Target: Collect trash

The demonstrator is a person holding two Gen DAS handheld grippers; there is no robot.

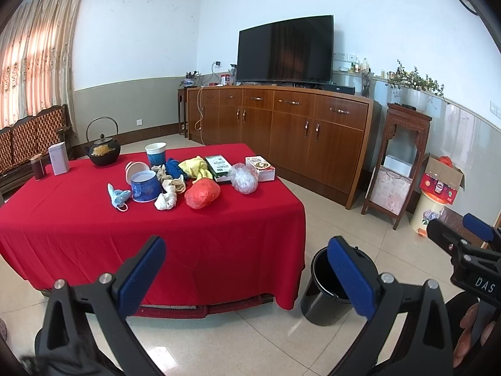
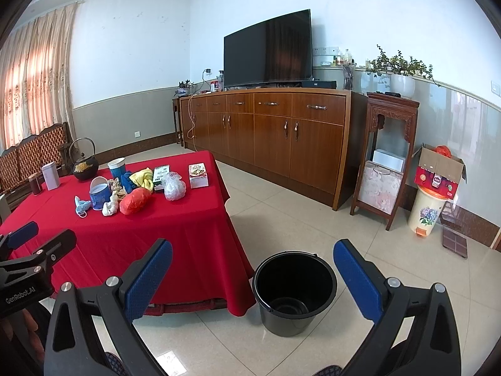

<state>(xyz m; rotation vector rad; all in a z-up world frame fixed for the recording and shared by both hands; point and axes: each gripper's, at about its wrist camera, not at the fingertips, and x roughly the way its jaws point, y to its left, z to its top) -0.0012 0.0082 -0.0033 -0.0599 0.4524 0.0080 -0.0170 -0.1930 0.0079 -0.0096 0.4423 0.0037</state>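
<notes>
A pile of trash lies on the red-clothed table (image 1: 78, 225) (image 2: 175, 219): a red plastic bag (image 1: 202, 192) (image 2: 135, 201), a clear plastic bag (image 1: 244, 178) (image 2: 174, 185), crumpled tissues (image 1: 166, 200), a blue face mask (image 1: 118, 195) (image 2: 82, 205), blue paper cups (image 1: 144, 185) (image 2: 99, 192), a yellow cloth (image 1: 195, 166) and two small boxes (image 1: 260, 167) (image 2: 198, 175). An empty black bucket (image 2: 294, 293) (image 1: 328, 294) stands on the floor right of the table. My left gripper (image 1: 247, 279) is open and empty, short of the table. My right gripper (image 2: 253, 282) is open and empty, above the floor near the bucket.
A black teapot (image 1: 102, 152), a white tin (image 1: 58, 158) and a dark jar (image 1: 38, 166) stand at the table's far left. A wooden TV cabinet (image 2: 266, 131), a carved stand (image 2: 386, 156) and a flowered bin (image 2: 427, 210) with a carton line the far wall.
</notes>
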